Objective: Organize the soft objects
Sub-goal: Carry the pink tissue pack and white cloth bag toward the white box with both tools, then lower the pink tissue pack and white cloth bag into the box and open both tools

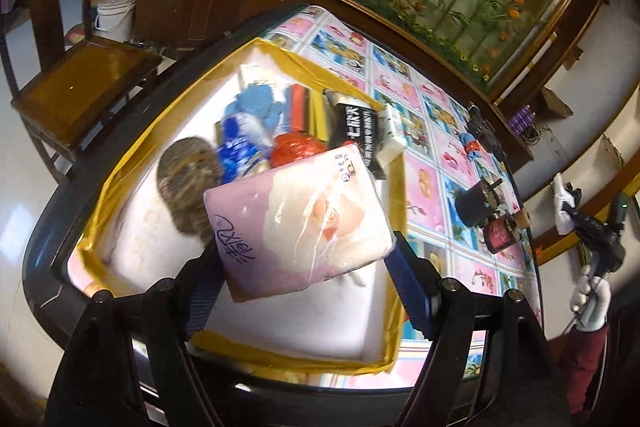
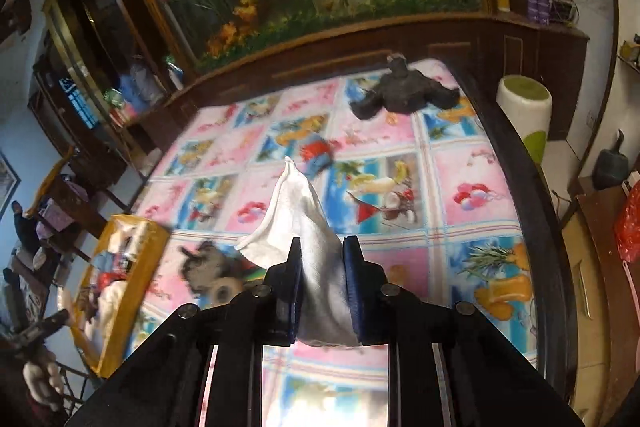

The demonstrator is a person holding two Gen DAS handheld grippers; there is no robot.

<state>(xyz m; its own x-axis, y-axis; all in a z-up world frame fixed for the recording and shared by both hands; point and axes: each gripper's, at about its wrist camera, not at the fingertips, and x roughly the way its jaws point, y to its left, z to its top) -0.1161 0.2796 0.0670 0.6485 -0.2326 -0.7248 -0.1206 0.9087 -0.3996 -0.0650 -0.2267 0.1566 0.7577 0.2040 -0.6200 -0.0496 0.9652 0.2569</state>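
Observation:
My left gripper is shut on a pink and white tissue pack in clear plastic and holds it tilted above a white foam box with a yellow taped rim. The box holds a blue cloth, a red bag, a black packet, a brown round piece and more. My right gripper is shut on a white cloth that stands up between its fingers, above the cartoon tablecloth. In the right wrist view the box lies at the left.
A dark plush toy lies at the table's far edge, with a small red and blue toy nearer the middle. A black cup-like item stands on the cloth. A wooden chair and white bucket stand beyond the box. A gloved hand shows far right.

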